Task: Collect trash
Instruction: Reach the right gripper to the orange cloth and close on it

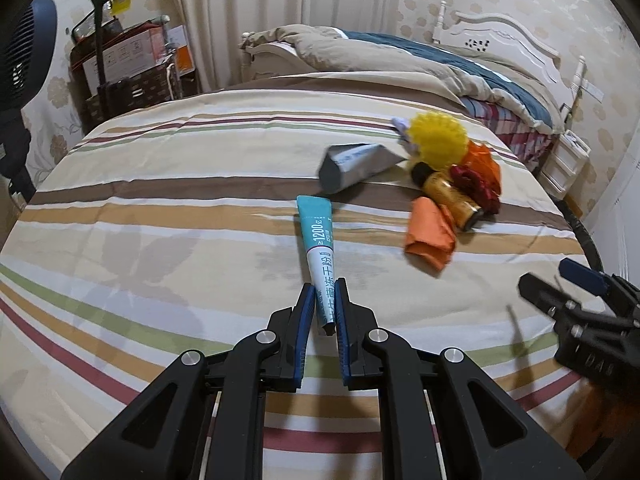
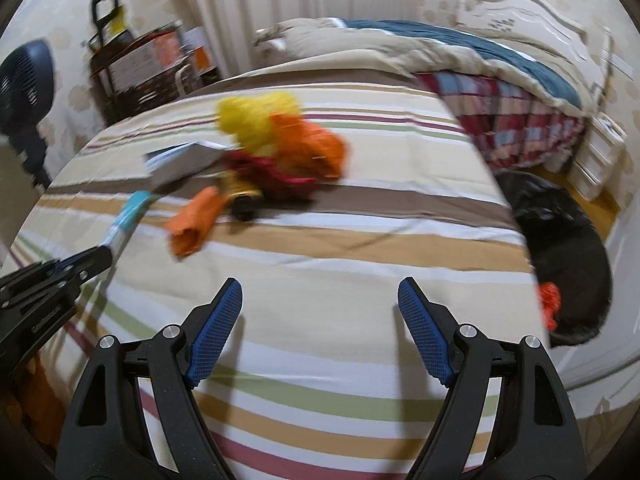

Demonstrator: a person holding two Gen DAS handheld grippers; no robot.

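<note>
My left gripper (image 1: pixel 325 300) is shut on the near end of a teal and white sachet (image 1: pixel 318 240), which sticks out forward over the striped bed cover (image 1: pixel 160 220). Further back lies a heap of trash: a grey pouch (image 1: pixel 352 164), a yellow spiky ball (image 1: pixel 438 138), a yellow bottle (image 1: pixel 452 196) and orange wrappers (image 1: pixel 430 238). My right gripper (image 2: pixel 320 312) stands open over bare cover, nothing between its fingers. In the blurred right wrist view the same heap (image 2: pixel 272 152) lies ahead to the left, and the left gripper (image 2: pixel 96 258) holds the sachet (image 2: pixel 128 216).
A black trash bag (image 2: pixel 568 248) with an orange item inside sits on the floor off the bed's right edge. A bunched duvet (image 1: pixel 420 60) and white headboard (image 1: pixel 508 36) lie at the back right. A fan (image 1: pixel 24 52) and a cart of boxes (image 1: pixel 124 64) stand back left.
</note>
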